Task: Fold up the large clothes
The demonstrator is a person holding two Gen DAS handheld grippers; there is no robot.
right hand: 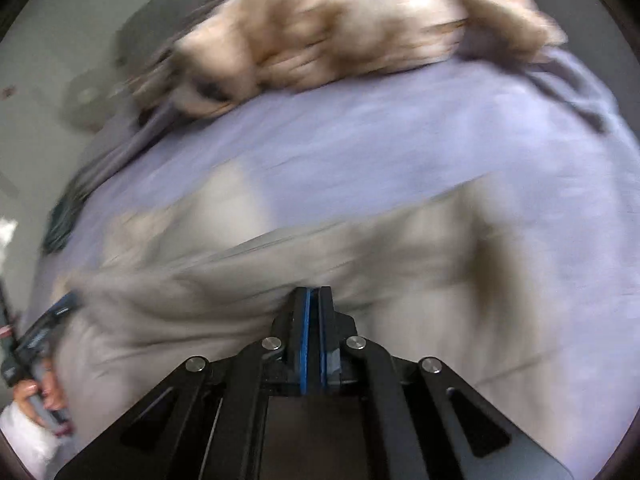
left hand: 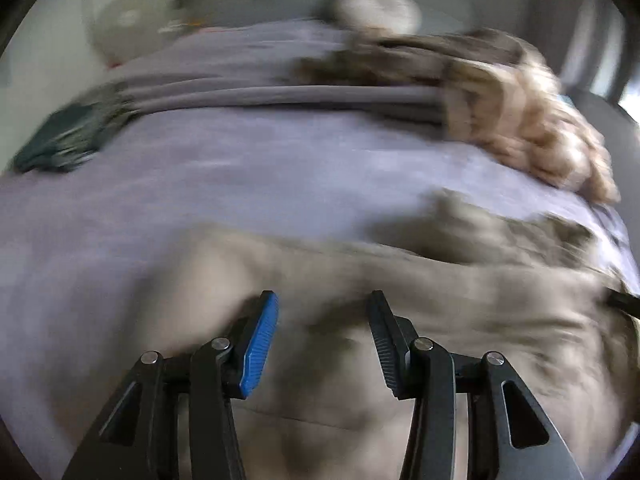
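A large beige garment [left hand: 400, 300] lies rumpled on a lavender bed sheet [left hand: 240, 168], heavily blurred in both views. My left gripper [left hand: 325, 308] hovers over it, open, its blue pad and black pad well apart with only cloth beneath them. In the right wrist view the same beige garment [right hand: 400, 264] spreads across the lavender sheet [right hand: 400, 132]. My right gripper [right hand: 314, 292] is shut at the cloth, and taut folds run leftward from its tips. The left gripper [right hand: 56, 316] shows at the left edge, held by a hand [right hand: 44, 394].
A fluffy cream blanket [left hand: 520, 120] is heaped at the bed's far right and fills the top of the right wrist view as the cream blanket [right hand: 340, 28]. A dark green item [left hand: 64, 136] lies at the sheet's left edge. Grey floor [right hand: 48, 60] surrounds the bed.
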